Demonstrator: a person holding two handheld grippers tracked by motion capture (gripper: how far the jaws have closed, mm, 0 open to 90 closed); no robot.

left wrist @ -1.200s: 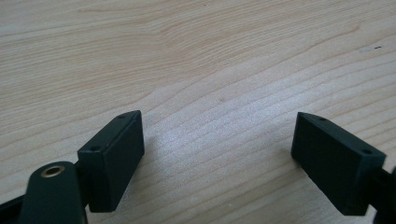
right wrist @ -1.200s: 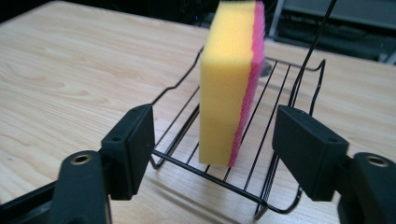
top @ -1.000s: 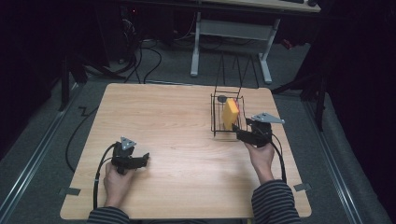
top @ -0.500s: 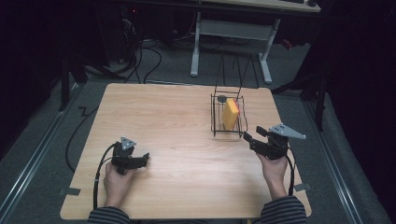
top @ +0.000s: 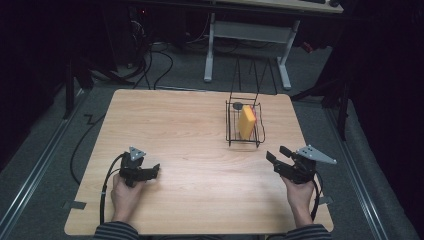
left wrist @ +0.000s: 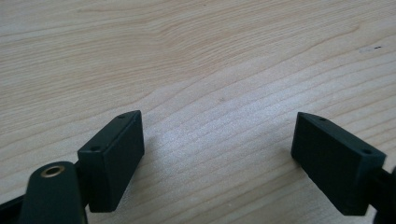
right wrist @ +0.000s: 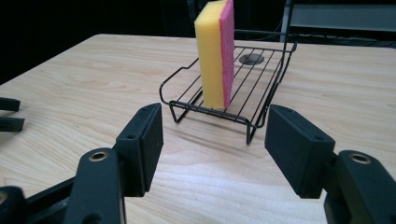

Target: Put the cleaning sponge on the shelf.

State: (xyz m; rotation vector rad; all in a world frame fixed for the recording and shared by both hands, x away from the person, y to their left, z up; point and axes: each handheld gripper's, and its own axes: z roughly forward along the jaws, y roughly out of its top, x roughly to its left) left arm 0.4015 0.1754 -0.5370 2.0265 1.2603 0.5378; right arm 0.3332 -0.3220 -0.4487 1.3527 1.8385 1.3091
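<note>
A yellow and pink sponge (top: 246, 121) (right wrist: 214, 53) stands on edge in a black wire rack (top: 230, 126) (right wrist: 261, 74) on the right half of the wooden table (top: 190, 130). A small dark disc (top: 237, 105) (right wrist: 251, 59) lies at the rack's far end. My right gripper (top: 277, 154) (right wrist: 214, 140) hovers near the table's front right, short of the rack and pointing at it. It is open; its jaws have just been closing a little with nothing between them. My left gripper (top: 154, 170) (left wrist: 219, 149) rests open on bare wood at the front left.
The rack's tall wire handle (top: 248, 75) rises at its far side. Beyond the table stand a white desk frame (top: 250, 32) and floor cables (top: 155, 60). The table's right edge (top: 312, 165) runs close to my right hand.
My right gripper has drawn back from the rack, toward the person and to the right. The sponge stays upright in the rack. The left gripper has not moved.
</note>
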